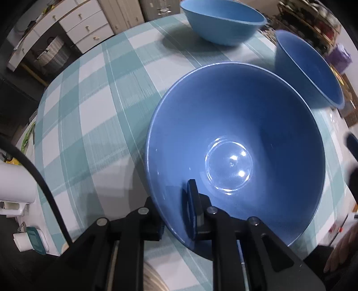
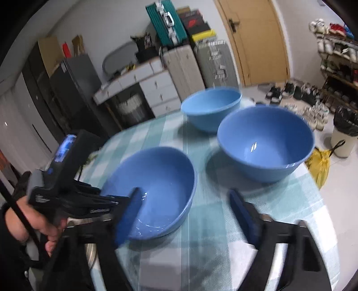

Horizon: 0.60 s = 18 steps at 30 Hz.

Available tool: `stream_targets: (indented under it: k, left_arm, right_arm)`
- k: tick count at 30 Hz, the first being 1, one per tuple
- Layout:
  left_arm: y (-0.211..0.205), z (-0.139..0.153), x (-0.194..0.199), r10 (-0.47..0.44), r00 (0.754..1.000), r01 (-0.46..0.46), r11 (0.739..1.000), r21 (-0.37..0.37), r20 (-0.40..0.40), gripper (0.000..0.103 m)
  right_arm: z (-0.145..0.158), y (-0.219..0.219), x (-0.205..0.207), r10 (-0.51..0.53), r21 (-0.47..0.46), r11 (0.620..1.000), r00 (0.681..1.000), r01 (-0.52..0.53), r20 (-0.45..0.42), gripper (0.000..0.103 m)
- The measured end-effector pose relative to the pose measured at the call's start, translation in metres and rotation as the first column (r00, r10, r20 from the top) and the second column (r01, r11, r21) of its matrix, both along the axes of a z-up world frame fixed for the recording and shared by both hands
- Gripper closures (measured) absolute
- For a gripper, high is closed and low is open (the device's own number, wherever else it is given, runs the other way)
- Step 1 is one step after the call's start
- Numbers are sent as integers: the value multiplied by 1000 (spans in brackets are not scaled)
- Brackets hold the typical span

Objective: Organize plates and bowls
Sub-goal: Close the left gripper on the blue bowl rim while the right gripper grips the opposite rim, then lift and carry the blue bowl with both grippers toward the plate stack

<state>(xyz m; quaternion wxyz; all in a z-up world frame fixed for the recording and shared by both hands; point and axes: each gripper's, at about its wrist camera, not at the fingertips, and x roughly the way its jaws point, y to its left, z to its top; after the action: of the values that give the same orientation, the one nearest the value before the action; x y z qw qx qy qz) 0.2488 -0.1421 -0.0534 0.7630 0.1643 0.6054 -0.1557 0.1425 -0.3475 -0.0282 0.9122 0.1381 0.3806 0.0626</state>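
Observation:
Three blue bowls stand on a round table with a teal checked cloth [image 1: 94,116]. My left gripper [image 1: 176,208] is shut on the near rim of the nearest bowl [image 1: 246,125], one pad inside and one outside. That bowl [image 2: 161,179] also shows in the right wrist view, with the left gripper [image 2: 116,203] clamped on its left rim. A second blue bowl [image 2: 266,143] stands to its right, and it shows in the left wrist view [image 1: 313,73]. A lighter blue bowl [image 2: 212,107] stands at the far edge, in the left wrist view too [image 1: 223,20]. My right gripper [image 2: 185,215] is open and empty, above the cloth near the front edge.
White drawers [image 2: 156,89] and a dark cabinet [image 2: 73,89] stand beyond the table. A wooden door [image 2: 252,40], shoe racks [image 2: 335,67] and a bin with a black bag [image 2: 344,134] are at the right. A yellow bag [image 2: 320,165] lies on the floor.

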Motion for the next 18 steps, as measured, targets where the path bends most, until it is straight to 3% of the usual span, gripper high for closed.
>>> stream_targets:
  k: [7, 10, 16, 18]
  left_arm:
    - [8, -5, -30, -33, 998, 32, 999, -25, -46, 87]
    - [9, -5, -38, -38, 998, 37, 999, -26, -52, 87]
    - [4, -5, -51, -47, 997, 46, 999, -21, -64, 88]
    - [1, -6, -57, -52, 997, 51, 999, -9, -65, 88]
  right_arm:
    - [-22, 10, 11, 29, -32, 999, 993, -33, -114, 51]
    - [-37, 9, 16, 45, 10, 999, 983, -43, -178, 61]
    - [-41, 11, 15, 98, 52, 995, 975, -89, -201, 79]
    - [-40, 14, 14, 101, 26, 995, 973, -97, -207, 83]
